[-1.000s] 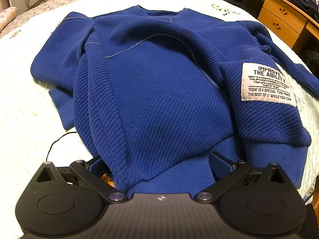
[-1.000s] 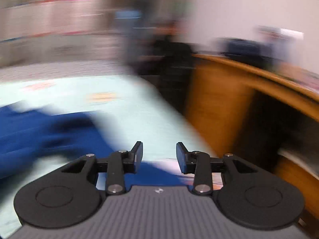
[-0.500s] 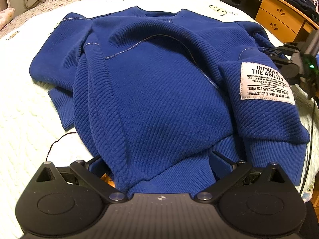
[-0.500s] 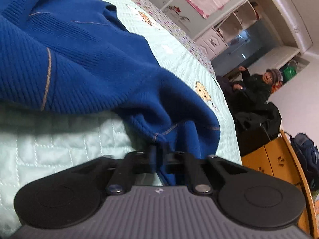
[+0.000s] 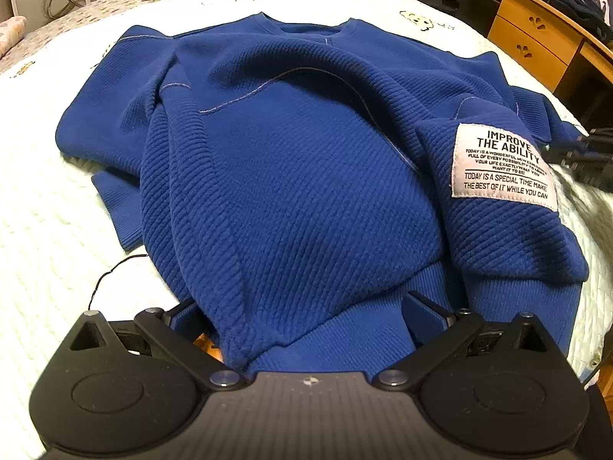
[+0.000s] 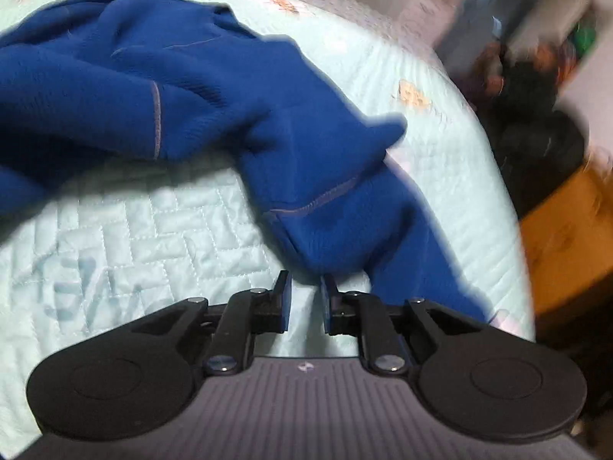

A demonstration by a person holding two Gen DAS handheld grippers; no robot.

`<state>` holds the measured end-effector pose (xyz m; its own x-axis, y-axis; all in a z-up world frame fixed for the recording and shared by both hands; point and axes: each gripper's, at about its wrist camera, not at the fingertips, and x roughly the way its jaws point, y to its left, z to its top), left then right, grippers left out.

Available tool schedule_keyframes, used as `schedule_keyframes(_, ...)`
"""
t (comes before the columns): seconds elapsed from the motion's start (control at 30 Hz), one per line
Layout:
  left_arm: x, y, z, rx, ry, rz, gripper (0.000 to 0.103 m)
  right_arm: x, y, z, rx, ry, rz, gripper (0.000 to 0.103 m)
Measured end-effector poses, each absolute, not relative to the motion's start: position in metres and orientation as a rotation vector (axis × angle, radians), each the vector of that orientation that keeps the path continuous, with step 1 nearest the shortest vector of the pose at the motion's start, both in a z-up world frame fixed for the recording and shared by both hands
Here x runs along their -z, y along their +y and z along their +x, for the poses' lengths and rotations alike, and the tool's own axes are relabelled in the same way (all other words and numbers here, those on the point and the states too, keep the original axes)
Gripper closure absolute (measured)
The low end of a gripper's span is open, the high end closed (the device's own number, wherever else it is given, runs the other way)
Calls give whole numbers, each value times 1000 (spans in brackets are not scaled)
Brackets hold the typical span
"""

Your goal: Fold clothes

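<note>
A blue ribbed sweatshirt (image 5: 291, 176) lies spread on the white quilted bed (image 5: 49, 222), collar at the far side. A white printed label (image 5: 502, 168) sits on the folded-in sleeve at the right. My left gripper (image 5: 302, 306) stands open and wide, with the ribbed hem bunched between its fingers. The other blue sleeve (image 6: 325, 207) trails over the bedcover towards my right gripper (image 6: 306, 283). Its jaws are opening with a narrow gap; the sleeve's fold lies just past the tips and nothing is between the pads. That gripper shows as a dark blur (image 5: 586, 153) in the left wrist view.
A wooden desk with drawers (image 5: 536, 42) stands past the bed's right edge, with dark bags on it. A person in dark clothes (image 6: 536, 88) sits blurred beyond the bed. A thin black thread (image 5: 111, 272) lies on the cover near the hem.
Half a second ago my right gripper was clamped on the sleeve's fabric; now it has let go, and the sleeve rests on the bed. The left gripper and hem have not moved.
</note>
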<state>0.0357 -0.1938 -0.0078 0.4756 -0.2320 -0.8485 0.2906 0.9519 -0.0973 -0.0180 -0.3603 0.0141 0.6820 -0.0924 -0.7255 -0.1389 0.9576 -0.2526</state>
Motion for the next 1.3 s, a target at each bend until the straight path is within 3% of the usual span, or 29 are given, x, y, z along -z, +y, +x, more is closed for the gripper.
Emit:
schedule_keyframes(0.13,10,-192,40,314,1020,67,0,-46,-405,-15,48,664,8,49)
schedule_keyframes(0.27,11,-191,39,316,1017,62,0,-50,-447,16,195,593,92,48)
schedule_keyframes(0.47,11,-190,37,314,1012,64,0,-41,-441,87,-5,633,156,47)
schedule_keyframes(0.6,10,-187,38,323,1012,65,0,-36,-417,127,8,666,93,33)
schedule_keyframes(0.87,2,-173,41,416,1001,19,2,-15,-391,166,-67,815,-52,32)
schedule_keyframes(0.97,-17,-144,44,527,954,-151,7,-9,-391,169,-97,847,-30,32)
schedule_keyframes(1.17,-61,-91,87,368,789,-188,6,-10,-386,162,-130,849,-28,48)
schedule_keyframes(1.23,-73,-76,119,228,720,-139,5,-4,-381,159,-103,811,-39,47)
schedule_keyframes(1.3,-75,-64,159,130,685,-109,3,5,-379,150,-51,728,19,39)
